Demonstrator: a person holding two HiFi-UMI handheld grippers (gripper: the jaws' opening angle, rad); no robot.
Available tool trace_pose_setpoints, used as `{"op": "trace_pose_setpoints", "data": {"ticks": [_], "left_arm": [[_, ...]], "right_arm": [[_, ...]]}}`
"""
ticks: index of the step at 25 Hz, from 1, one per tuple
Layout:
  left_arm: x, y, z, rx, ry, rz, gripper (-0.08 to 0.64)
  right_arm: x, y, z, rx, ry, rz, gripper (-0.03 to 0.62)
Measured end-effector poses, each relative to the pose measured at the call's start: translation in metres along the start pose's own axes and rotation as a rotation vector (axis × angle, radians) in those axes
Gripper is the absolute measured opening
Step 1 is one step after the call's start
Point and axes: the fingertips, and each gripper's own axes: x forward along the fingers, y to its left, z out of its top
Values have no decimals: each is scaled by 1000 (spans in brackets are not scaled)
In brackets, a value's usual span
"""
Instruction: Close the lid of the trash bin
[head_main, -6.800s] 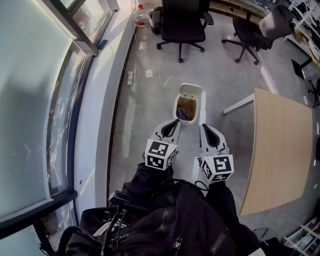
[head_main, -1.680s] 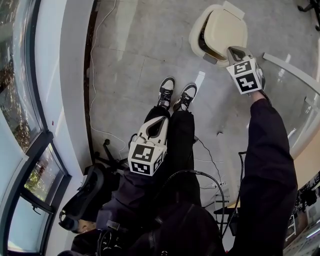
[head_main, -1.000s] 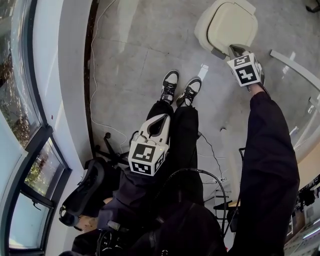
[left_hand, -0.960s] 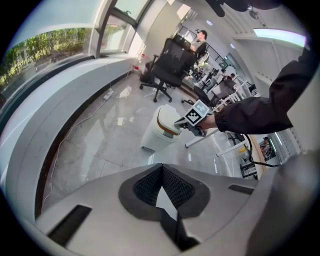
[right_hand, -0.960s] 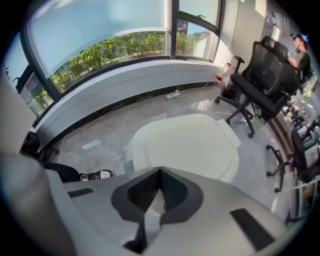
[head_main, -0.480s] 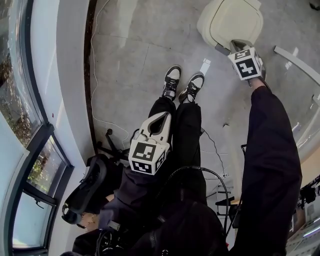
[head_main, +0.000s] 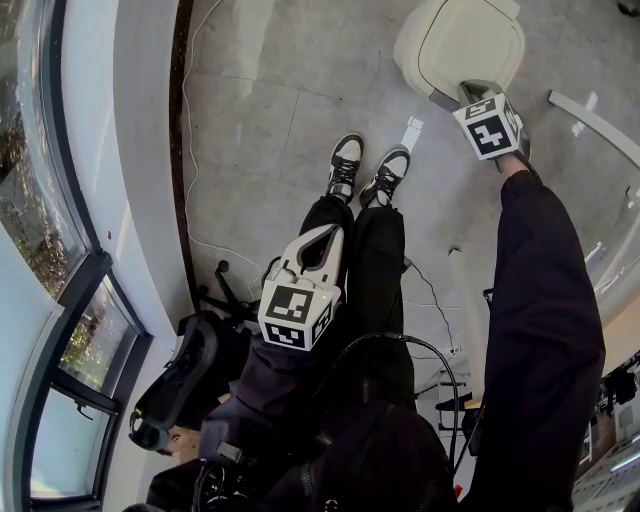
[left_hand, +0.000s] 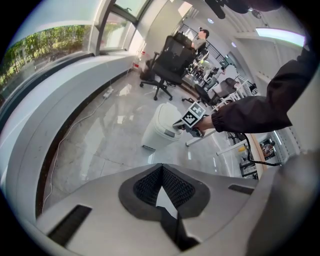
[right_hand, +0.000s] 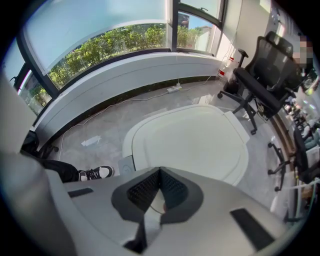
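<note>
Standing on the floor (head_main: 262, 120) just beyond the shoes (head_main: 346, 165), the trash bin (head_main: 412, 48) has its lid (head_main: 470, 40) down. Right tongs (head_main: 472, 92), pinched together and empty, sit at its near rim; left tongs (head_main: 325, 233) likewise, over the thigh.

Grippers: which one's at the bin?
The right gripper, at the near edge of the lid; the left gripper sits above the person's legs, away from the bin.

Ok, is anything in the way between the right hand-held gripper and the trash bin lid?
Nothing visible. The right hand-held gripper is at the near edge of the lid, jaws shut over its bare surface, and the lid looks flat down on the trash bin.
</note>
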Motion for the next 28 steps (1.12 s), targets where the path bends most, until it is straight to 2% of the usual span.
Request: {"op": "trace_pose_setpoints", "data": {"ticks": [4,8,11,17,20,24,28], "left_arm": [[-2,0,6,13,-8,0,2],[-11,-10,27,41,-39,-9,2],[-26,-29,60,81,-86,-26,2],[-75,-87,159,201,-264,-91,2],[-121,-124,198,249,-341,-118,2],[-189,-178,269,331,-494,-179,2],[-264,-241,311,408,-595,-212,2]], "right_arm": [[-11,-1,5,38,-37,-10,5],[-57,8,24,185,-161,4,5],[-116,18,41,293,-283,-4,5],[-270,14,76,369,-498,-92,5],[-361,22,88,364,-584,-140,5],[-493,18,117,387,-750,-256,5],[-616,28,127,430,-911,-347,5]]}}
